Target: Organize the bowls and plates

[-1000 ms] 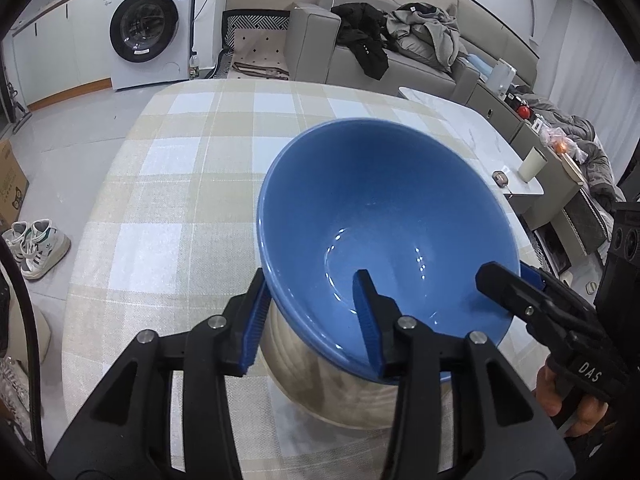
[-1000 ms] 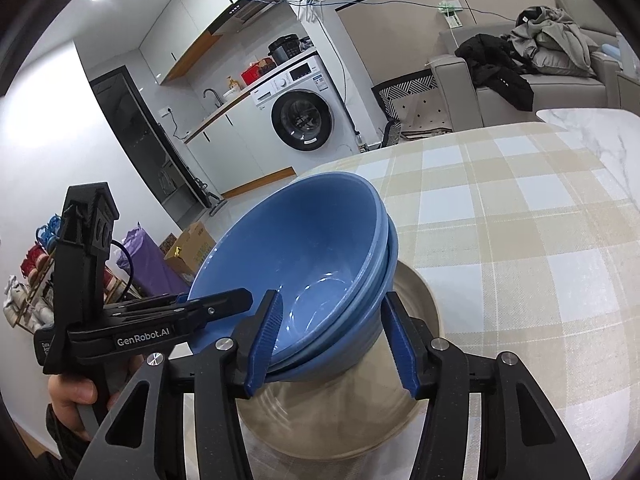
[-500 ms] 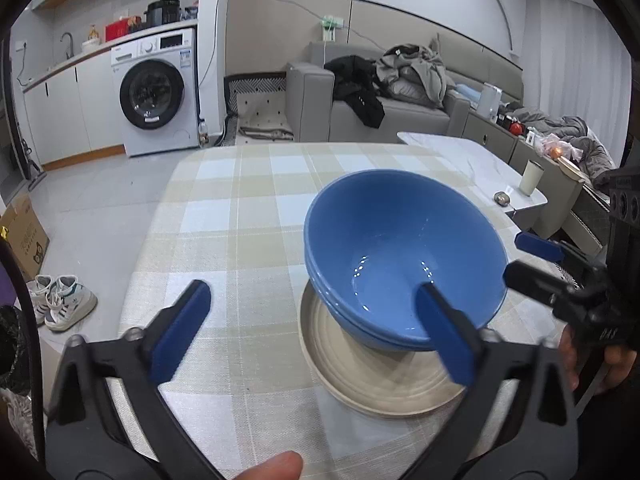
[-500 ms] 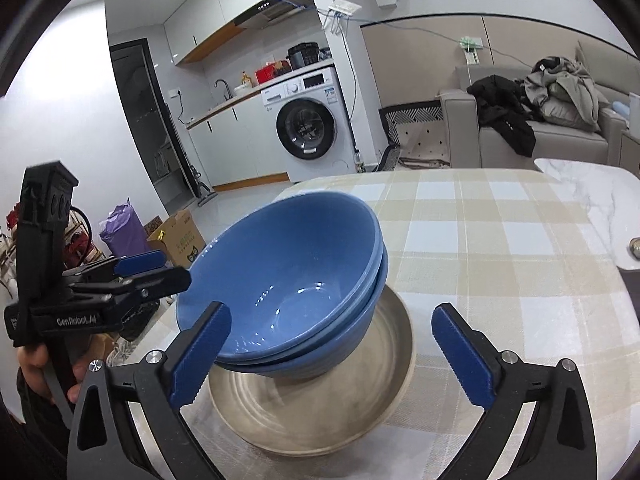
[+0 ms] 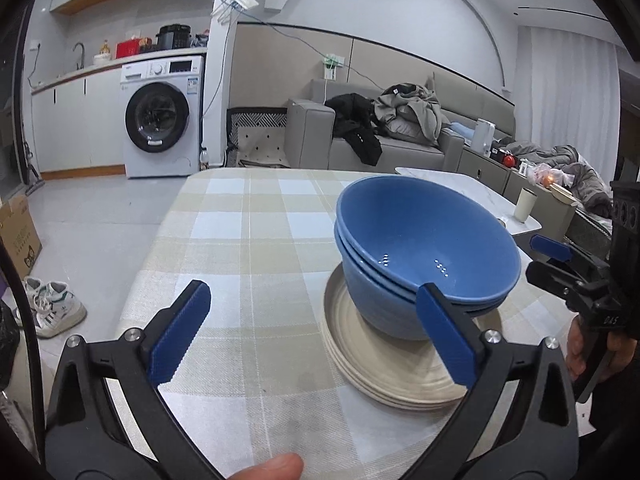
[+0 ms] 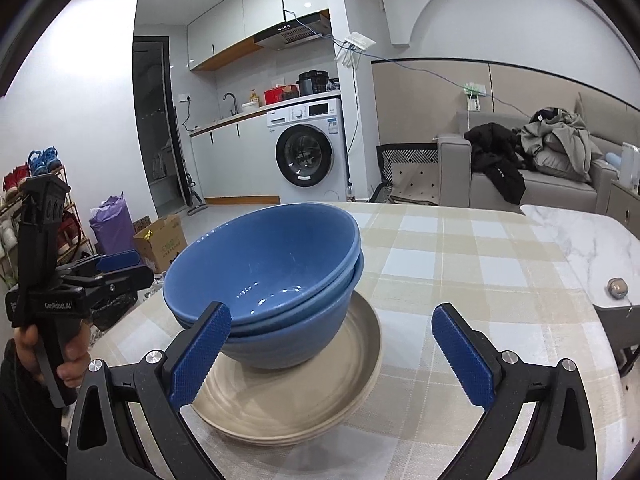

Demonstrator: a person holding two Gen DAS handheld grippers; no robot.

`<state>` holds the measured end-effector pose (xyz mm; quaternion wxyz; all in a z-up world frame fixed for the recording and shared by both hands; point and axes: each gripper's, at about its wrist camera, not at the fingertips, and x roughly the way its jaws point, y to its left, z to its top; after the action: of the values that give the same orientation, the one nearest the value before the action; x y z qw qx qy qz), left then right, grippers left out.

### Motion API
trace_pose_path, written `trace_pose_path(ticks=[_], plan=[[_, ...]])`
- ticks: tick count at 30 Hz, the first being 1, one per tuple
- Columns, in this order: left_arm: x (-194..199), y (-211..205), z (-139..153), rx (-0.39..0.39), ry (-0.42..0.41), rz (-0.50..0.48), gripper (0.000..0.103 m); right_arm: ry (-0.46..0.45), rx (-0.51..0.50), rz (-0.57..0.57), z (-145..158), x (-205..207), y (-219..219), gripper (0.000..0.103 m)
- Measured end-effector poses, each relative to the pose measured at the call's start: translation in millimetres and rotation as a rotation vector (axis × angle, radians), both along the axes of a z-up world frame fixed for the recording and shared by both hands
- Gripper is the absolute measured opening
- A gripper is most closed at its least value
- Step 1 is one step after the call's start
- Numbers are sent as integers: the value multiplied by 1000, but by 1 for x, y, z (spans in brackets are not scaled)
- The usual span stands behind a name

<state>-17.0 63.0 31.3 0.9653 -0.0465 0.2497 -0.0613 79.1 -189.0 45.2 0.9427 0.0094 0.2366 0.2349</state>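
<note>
- Both claws stood wide apart and gripped nothing: the left claw (image 5: 308, 330) and the right claw (image 6: 332, 350) had just been opening, and nothing lay between the pads of either one.
- Under everything lay the surface (image 5: 248, 240), covered by a beige and white checked cloth.
- On it sat a stack of cream plates (image 6: 288, 396), near the edge closest to the person.
- Nested blue bowls (image 6: 272, 276) rested on the top plate, upright, off centre toward the left claw's side, their rims leaning slightly.
- From the left claw the stack lay ahead and to its right, the bowl wall just past its right finger (image 5: 444, 340); from the right claw it lay ahead and to its left, overlapped by its left finger (image 6: 200, 354).
- A round stack gives no long axis to line up with, so I judge either claw could return to it; the right one looked a little nearer.
- With bowls on plates, the organizing looked close to done.
</note>
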Motion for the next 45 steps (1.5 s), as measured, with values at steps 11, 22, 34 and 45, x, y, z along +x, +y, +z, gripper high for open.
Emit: trace_pose_path(ticks=[11, 22, 34, 45], plan=[[-2, -1, -21, 10, -51, -34, 102, -57, -14, 38, -14, -15, -3, 103], [6, -5, -37, 17, -53, -56, 102, -64, 8, 35, -24, -19, -9, 103], [13, -6, -42, 9, -55, -55, 102, -106, 22, 32, -22, -27, -12, 103], [13, -6, -43, 12, -63, -56, 102, -106, 24, 34, -23, -25, -13, 103]])
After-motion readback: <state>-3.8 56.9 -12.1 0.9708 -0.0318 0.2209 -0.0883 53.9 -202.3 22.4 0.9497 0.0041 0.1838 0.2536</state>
